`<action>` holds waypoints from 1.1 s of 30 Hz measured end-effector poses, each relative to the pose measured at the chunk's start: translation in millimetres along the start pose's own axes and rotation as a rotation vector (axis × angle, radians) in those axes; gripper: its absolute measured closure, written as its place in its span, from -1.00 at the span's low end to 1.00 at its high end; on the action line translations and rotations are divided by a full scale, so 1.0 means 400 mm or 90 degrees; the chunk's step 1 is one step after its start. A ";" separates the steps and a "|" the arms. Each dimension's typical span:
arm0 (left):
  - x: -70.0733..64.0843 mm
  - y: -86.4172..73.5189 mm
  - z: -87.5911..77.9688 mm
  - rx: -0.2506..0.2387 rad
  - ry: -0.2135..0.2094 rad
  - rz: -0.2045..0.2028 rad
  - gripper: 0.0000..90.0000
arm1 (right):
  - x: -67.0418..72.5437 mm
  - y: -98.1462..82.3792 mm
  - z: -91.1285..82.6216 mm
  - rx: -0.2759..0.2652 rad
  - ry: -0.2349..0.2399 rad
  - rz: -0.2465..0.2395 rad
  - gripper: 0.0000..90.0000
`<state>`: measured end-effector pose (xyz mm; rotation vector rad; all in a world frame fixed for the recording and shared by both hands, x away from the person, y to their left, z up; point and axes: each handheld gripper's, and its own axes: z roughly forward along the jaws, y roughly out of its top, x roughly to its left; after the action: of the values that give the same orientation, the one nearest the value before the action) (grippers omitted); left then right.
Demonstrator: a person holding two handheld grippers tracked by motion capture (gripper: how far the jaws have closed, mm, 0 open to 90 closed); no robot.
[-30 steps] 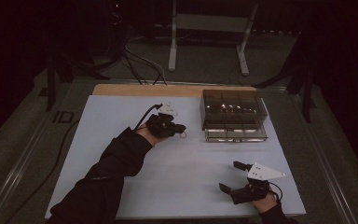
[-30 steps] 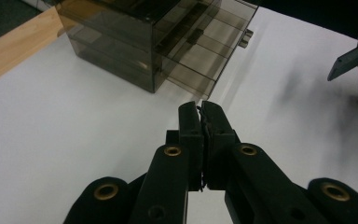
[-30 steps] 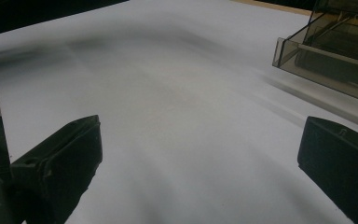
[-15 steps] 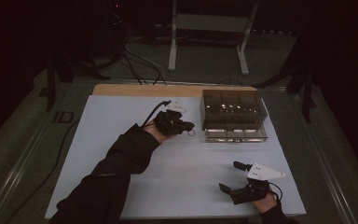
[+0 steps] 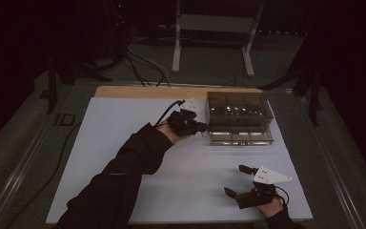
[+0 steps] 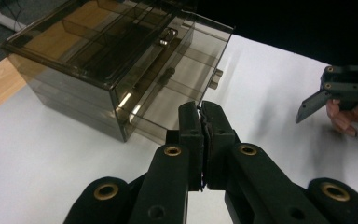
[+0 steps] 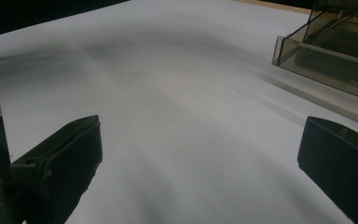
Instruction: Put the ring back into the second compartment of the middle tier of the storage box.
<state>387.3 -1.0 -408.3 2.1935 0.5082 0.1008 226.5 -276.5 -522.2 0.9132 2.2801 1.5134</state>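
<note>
Jaws first: your right gripper (image 5: 240, 183) sat at the lower right of the high view with its jaws spread wide and nothing between them, low over the white table sheet (image 5: 124, 143). In the right gripper view the two black pads stood far apart at the frame's bottom corners, bare sheet between. Farther up, at mid-frame, your left gripper (image 5: 201, 128) had its jaws pressed together, empty, tips just beside the left end of the smoky clear organizer box (image 5: 238, 119). In the left gripper view the closed tips (image 6: 201, 114) pointed at the box's near corner (image 6: 121, 116), close to it. The box stood right of centre, near the sheet's far edge.
</note>
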 end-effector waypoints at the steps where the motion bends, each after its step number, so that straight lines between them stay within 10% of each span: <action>1: 0.000 0.003 0.003 -0.002 0.000 -0.001 1.00 | 0.000 0.000 0.000 0.000 0.001 0.000 -1.00; 33: -0.015 0.107 0.148 -0.021 -0.040 0.000 1.00 | -0.002 -0.001 -0.007 -0.005 0.003 0.002 -1.00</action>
<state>410.3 -70.6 -411.8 2.1574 0.4675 0.0398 225.6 -279.3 -521.7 0.9124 2.2748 1.5260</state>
